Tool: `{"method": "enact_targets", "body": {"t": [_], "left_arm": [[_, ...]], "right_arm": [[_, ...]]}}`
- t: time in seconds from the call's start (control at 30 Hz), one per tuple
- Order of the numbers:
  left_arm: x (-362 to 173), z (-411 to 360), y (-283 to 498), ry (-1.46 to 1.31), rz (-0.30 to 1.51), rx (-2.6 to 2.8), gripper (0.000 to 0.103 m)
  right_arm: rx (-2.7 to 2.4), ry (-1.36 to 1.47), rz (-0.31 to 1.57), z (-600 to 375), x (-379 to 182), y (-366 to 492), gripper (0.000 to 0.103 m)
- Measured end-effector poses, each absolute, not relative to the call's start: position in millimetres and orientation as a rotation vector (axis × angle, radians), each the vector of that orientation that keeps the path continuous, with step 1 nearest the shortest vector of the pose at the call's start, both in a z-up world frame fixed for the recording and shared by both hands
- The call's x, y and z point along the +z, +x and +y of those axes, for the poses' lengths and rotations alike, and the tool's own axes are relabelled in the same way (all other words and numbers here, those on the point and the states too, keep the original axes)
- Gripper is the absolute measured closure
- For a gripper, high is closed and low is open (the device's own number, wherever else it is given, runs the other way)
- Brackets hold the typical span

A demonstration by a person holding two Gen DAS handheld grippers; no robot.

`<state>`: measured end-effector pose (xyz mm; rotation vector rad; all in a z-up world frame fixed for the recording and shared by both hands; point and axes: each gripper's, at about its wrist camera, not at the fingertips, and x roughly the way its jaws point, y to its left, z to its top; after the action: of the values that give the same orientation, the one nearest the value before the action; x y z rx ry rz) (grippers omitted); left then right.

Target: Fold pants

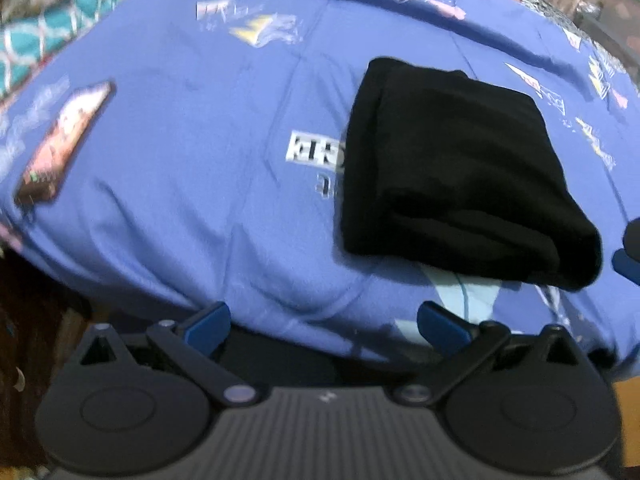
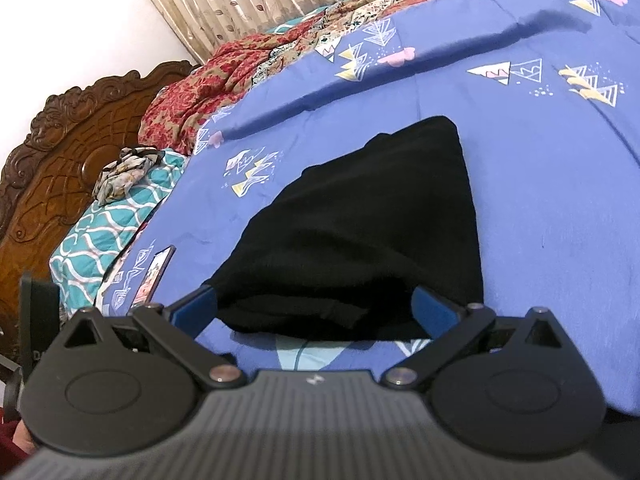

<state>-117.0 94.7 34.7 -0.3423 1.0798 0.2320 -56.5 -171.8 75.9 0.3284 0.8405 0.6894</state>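
black pants (image 1: 456, 168) sit folded into a compact bundle on the blue bedsheet (image 1: 180, 200), at 1 o'clock in the left wrist view, dead ahead at 12 in the right. left gripper (image 1: 324, 324) jaws spread, nothing held, clear of the cloth. right gripper (image 2: 316, 312) jaws spread, flanking the bundle's near edge; contact unclear. phone (image 1: 60, 144) at 9 o'clock on the sheet.

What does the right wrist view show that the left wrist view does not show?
Only the right wrist view shows the carved wooden headboard, the white wall and the right tongs, open around the near edge of the pants.

Only the left wrist view shows the left tongs, open and holding nothing, to the left of the pants.

Both show the folded black pants lying on the blue bedsheet, the phone and the teal pillow.
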Motion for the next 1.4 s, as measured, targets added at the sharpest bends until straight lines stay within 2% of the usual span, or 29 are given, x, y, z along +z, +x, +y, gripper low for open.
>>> {"method": "enact_targets", "body": {"t": [0.27,0.47,0.73,0.87,0.97,1.4], "left_arm": [[57,122,-119,-0.404,0.962,0.176,0.0],[82,163,-83,-0.466,0.844,0.095,0.0],[40,168,-13,-0.527,0.933,-0.016,0.0],[13,170,0,-0.68,0.988,-0.093,0.0],[-2,160,8,-0.691,1.037,-0.143,0.0],[-7,142,10,-0.722,1.027,-0.222,0.0]], "right_arm": [[0.673,0.324,0.839,-170,74,-50,0.0],[0.568,0.383,0.784,-199,75,-28,0.0],[0.471,0.458,0.837,-222,56,3,0.0],[0.484,0.474,0.884,-220,46,13,0.0],[0.509,0.485,0.926,-215,34,23,0.0],[0.597,0.495,1.002,-174,13,50,0.0]]}}
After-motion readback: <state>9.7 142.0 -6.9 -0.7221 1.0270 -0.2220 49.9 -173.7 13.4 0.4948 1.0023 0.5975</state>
